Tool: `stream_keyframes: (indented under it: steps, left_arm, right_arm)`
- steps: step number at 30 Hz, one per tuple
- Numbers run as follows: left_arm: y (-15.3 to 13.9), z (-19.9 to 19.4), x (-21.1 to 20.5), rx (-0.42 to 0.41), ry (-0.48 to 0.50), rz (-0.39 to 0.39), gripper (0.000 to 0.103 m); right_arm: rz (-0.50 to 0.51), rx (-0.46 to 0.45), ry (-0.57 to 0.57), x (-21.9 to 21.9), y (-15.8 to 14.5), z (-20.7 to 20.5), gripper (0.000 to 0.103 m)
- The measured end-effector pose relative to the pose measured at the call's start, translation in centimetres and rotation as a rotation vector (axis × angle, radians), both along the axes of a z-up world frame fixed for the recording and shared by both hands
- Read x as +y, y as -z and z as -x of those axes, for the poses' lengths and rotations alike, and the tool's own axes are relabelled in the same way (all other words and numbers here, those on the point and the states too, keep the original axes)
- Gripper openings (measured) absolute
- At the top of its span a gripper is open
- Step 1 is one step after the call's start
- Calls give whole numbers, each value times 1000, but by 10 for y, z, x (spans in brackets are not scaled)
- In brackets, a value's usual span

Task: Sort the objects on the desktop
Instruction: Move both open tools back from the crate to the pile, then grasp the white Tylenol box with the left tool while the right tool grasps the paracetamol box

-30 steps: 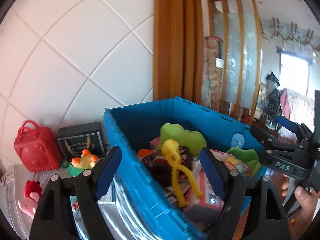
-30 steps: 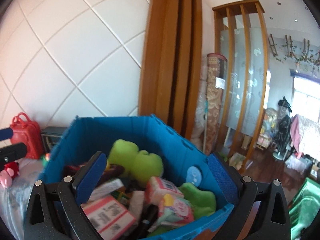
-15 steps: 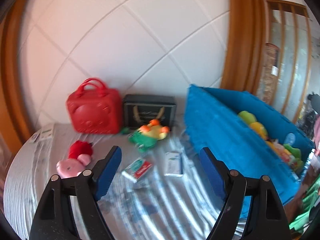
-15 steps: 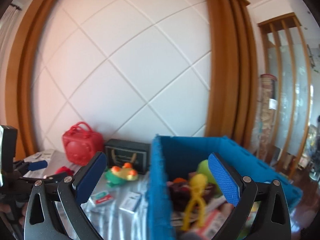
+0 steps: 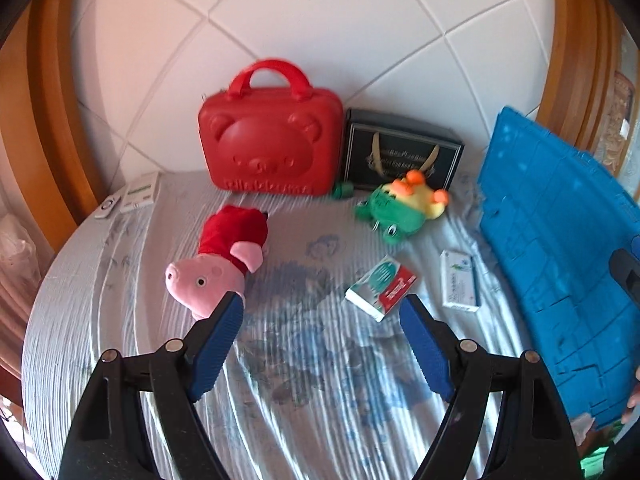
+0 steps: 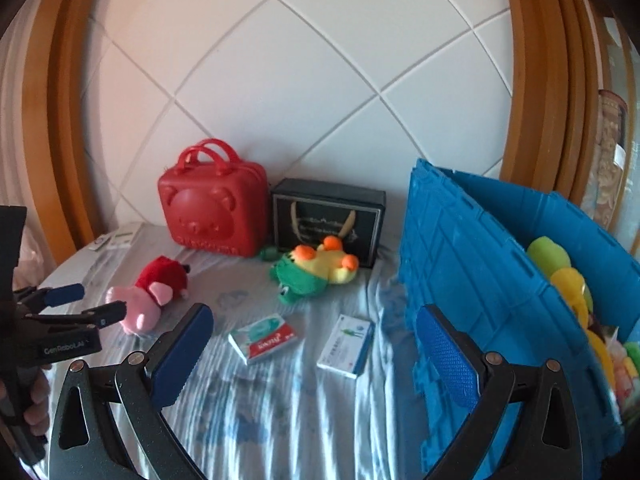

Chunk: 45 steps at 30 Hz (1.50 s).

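- A pale blue patterned cloth (image 5: pixel 312 392) covers the bed, backed by a white quilted wall panel (image 5: pixel 320 20) in a wooden frame.
- Landmark: the red bear-faced plastic case (image 5: pixel 271 144). A black gift box (image 5: pixel 400 156) stands right of it; a pink pig plush (image 5: pixel 218 264), green frog plush (image 5: pixel 400 208) and two small cartons (image 5: pixel 380 292) (image 5: pixel 459 282) lie before it.
- Farther right stands a blue plastic crate (image 6: pixel 500 280) of toys.
- The left tool (image 5: pixel 320 324) and right tool (image 6: pixel 316 344) hover with jaws apart, empty.

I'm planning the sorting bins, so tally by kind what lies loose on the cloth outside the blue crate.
Plush toys: 2, the pink pig and green frog.
Small cartons: 2, one red-and-white, one white-and-blue.
Cases: 2, red and black.
Total: 6.
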<state>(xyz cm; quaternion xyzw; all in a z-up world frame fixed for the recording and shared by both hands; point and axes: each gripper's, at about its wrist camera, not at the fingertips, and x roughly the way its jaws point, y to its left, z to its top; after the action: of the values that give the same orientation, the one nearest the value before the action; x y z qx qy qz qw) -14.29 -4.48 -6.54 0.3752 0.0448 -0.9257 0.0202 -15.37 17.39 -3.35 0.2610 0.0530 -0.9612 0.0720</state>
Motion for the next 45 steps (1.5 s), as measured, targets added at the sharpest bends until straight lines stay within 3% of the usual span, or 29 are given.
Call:
stream_keyframes:
  steps: [6,12,20,25,26,28,30,32,34,39,44,45]
  left_arm:
    - [62,61,-2,-155,31,40,80]
    - [112,121,24,-226,196,64,80]
    - [177,190,78,-334,420,90,82]
    - [192,213,93,-362,478,-21,89]
    - [194,214,96,-357,478,-12,89]
    - [197,213,107,-328,471,101,89]
    - [193,209,108,-287,481,103,66]
    - [189,209,101,-295,428,92,38]
    - [185,208,91,-290,380,77,26]
    - [176,202,65,-275,287,9,21]
    - [176,199,54,-273,222,-1,21]
    - [176,197,46,-273,205,-1,21]
  right_arm:
    - [-10,-157,82,3,67,64,103]
    - [-17,-336,150,11,139,112,103]
    - [13,-430,212,25,179,150,103]
    - [24,-480,219,29,203,172,103]
    - [27,-495,221,30,209,176,103]
    - [31,-517,226,30,219,184,103]
    - [32,-526,226,28,226,190,103]
    - [46,-521,220,27,229,195,103]
    - [76,-516,212,27,229,198,103]
    - [96,-531,227,29,234,205,94]
    - [87,-589,253,34,249,215,96]
    - [74,-593,243,32,249,216,91]
